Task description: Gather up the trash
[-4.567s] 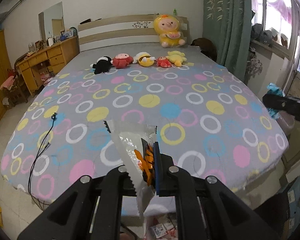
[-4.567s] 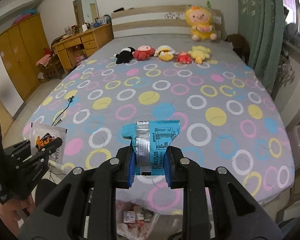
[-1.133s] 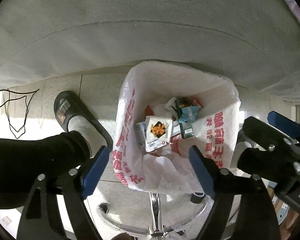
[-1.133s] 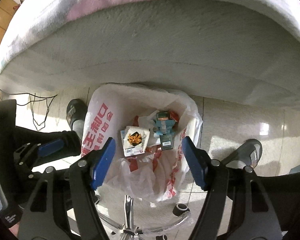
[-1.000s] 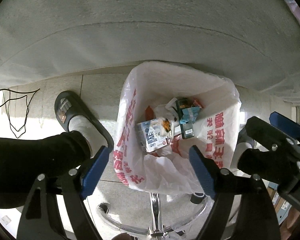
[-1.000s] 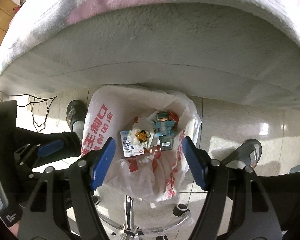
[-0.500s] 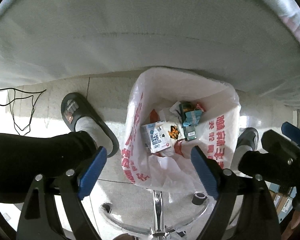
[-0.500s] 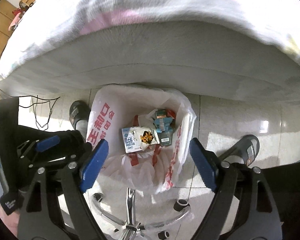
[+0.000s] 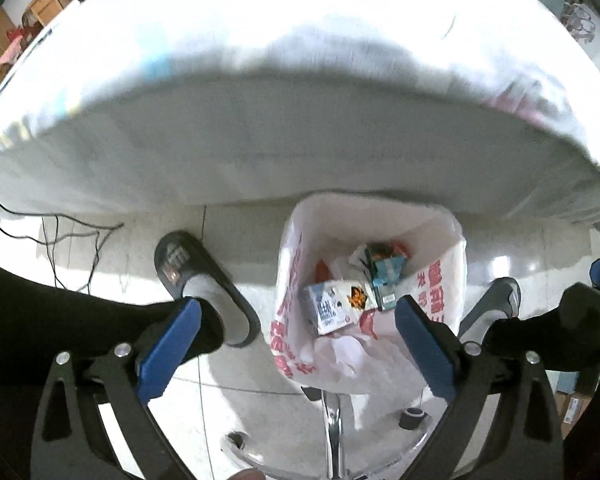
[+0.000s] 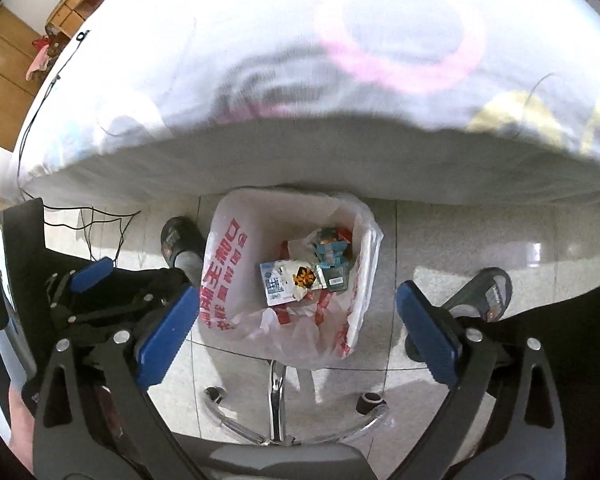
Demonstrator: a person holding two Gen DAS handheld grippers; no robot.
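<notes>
A white plastic trash bag with red print (image 9: 440, 280) (image 10: 220, 272) stands open on the floor by the bed's edge. In it lie a white wrapper with orange print (image 9: 356, 296) (image 10: 304, 276), a blue packet (image 9: 386, 272) (image 10: 330, 252) and a white-and-blue carton (image 9: 328, 312) (image 10: 274, 284). My left gripper (image 9: 296, 344) is open and empty above the bag. My right gripper (image 10: 298, 330) is open and empty above the bag too. The left gripper shows at the left of the right wrist view (image 10: 92, 292).
The bed (image 9: 300, 112) (image 10: 300, 80) overhangs the bag at the top. The person's slippered feet (image 9: 196, 280) (image 10: 480, 292) stand on the tiled floor on both sides of the bag. A chair's chrome base (image 9: 332, 432) (image 10: 276, 396) lies below. A black cable (image 9: 60, 240) trails at the left.
Both grippers let go of their wrappers, which now lie in the bag. In the last second both grippers have risen and tilted up, so the bag looks smaller and more of the bed shows.
</notes>
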